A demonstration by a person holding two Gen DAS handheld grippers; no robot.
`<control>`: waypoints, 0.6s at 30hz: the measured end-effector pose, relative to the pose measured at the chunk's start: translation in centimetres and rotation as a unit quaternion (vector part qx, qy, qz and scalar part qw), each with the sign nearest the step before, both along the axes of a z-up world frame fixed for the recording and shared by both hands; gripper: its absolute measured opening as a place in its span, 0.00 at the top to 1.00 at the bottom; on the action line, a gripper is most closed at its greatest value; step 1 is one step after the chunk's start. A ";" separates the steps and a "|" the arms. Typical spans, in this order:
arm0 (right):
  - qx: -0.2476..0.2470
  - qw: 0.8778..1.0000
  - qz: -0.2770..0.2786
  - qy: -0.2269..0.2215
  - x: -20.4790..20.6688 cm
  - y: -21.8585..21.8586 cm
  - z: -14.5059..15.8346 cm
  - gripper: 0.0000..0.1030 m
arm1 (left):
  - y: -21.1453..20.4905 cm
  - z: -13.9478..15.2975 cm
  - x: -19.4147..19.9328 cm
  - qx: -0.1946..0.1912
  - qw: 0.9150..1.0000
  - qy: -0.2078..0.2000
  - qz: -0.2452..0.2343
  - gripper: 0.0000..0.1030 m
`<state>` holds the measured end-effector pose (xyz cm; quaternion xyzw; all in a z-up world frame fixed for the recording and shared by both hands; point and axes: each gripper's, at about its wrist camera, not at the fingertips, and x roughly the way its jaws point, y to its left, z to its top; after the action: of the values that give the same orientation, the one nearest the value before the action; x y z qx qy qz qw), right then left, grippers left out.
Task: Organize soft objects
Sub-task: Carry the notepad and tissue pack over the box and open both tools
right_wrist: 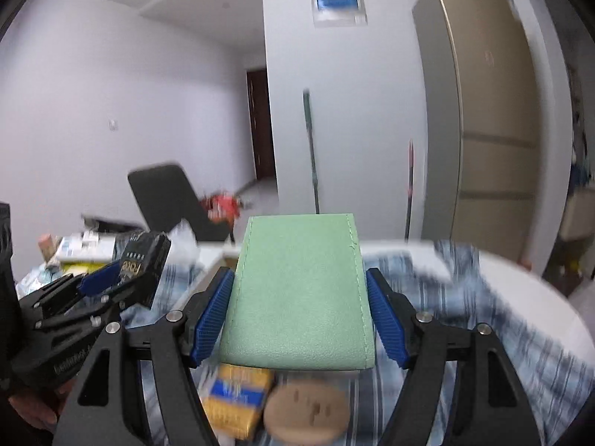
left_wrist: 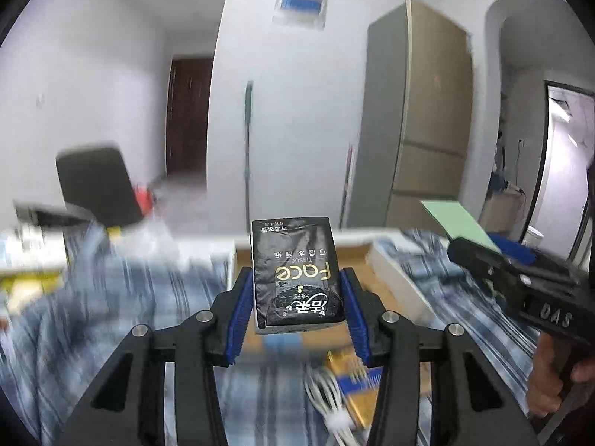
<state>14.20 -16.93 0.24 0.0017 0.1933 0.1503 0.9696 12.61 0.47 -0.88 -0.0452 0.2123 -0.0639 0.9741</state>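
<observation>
My left gripper is shut on a black tissue pack with gold "Face" lettering and holds it in the air above the table. My right gripper is shut on a pale green soft pouch and holds it up too. In the left wrist view the right gripper shows at the right with the green pouch. In the right wrist view the left gripper shows at the left with the black pack.
A blue striped cloth covers the table. An open cardboard box stands ahead. A yellow-blue packet, a round wooden disc and a white cable lie below. A black chair stands behind.
</observation>
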 end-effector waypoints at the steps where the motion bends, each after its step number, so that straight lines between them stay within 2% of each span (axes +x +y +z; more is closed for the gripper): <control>1: 0.005 1.000 0.003 -0.018 0.4 0.3 0.4 0.32 | 0.0 0.5 0.1 0.007 1.000 -0.020 0.000 0.53; 5: 0.011 0.997 0.011 -0.074 2.0 1.5 -0.3 0.32 | 0.0 1.8 1.1 0.025 0.996 -0.082 -0.001 0.53; 9: 0.029 0.998 -0.005 -0.064 4.4 1.6 -2.3 0.32 | -0.3 1.6 2.6 0.033 0.992 -0.121 -0.015 0.53; 18: 0.021 0.999 -0.029 -0.040 6.1 0.8 -5.7 0.32 | 0.1 -0.9 6.1 0.028 0.992 -0.125 -0.008 0.53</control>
<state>20.26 -16.17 -5.43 0.0221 0.1509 0.1263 0.9802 18.75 0.58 -1.79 -0.0077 0.0905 -0.0710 0.9933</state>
